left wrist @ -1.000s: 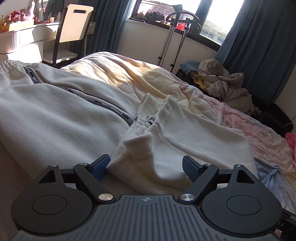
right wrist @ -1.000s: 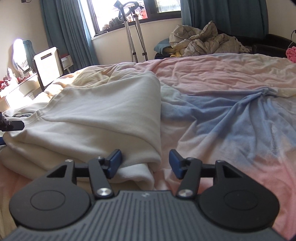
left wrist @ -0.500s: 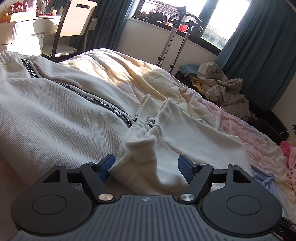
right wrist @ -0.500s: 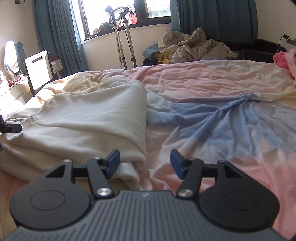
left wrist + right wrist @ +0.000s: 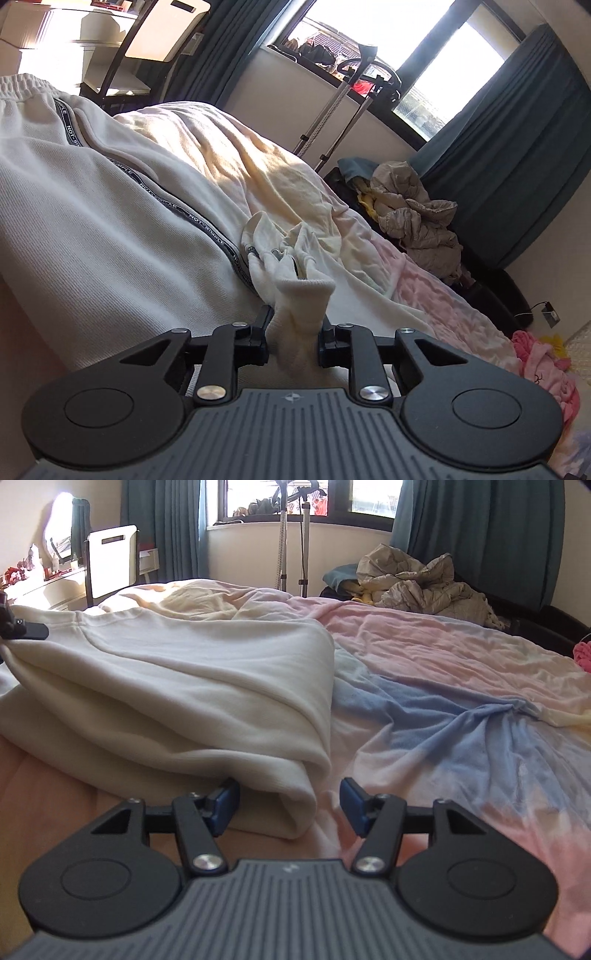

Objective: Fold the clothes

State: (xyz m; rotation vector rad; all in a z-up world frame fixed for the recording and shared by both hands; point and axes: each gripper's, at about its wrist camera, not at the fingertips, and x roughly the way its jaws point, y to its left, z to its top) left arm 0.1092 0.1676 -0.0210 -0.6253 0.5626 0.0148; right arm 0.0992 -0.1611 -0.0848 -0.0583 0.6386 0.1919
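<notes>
The cream ribbed-knit garment (image 5: 110,236) lies on the pastel bedsheet (image 5: 461,701). Left gripper (image 5: 293,330), jaws just closing, pinches its cuff; right gripper (image 5: 290,799) is spread around 1 folded corner. Fabric appears soft, limp: grip hems.

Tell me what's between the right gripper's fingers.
The folded corner of the cream garment lies between the open right gripper fingers, nearer the left one, unpinched; right wrist view.

Bed with pink-blue-yellow sheet (image 5: 461,686). Crumpled beige quilt (image 5: 424,583) beyond bed's far edge. Teal curtains (image 5: 517,147) beside window. White-backed chair (image 5: 112,559) by dressing table (image 5: 40,587). Metal stand (image 5: 332,118) below sill.
</notes>
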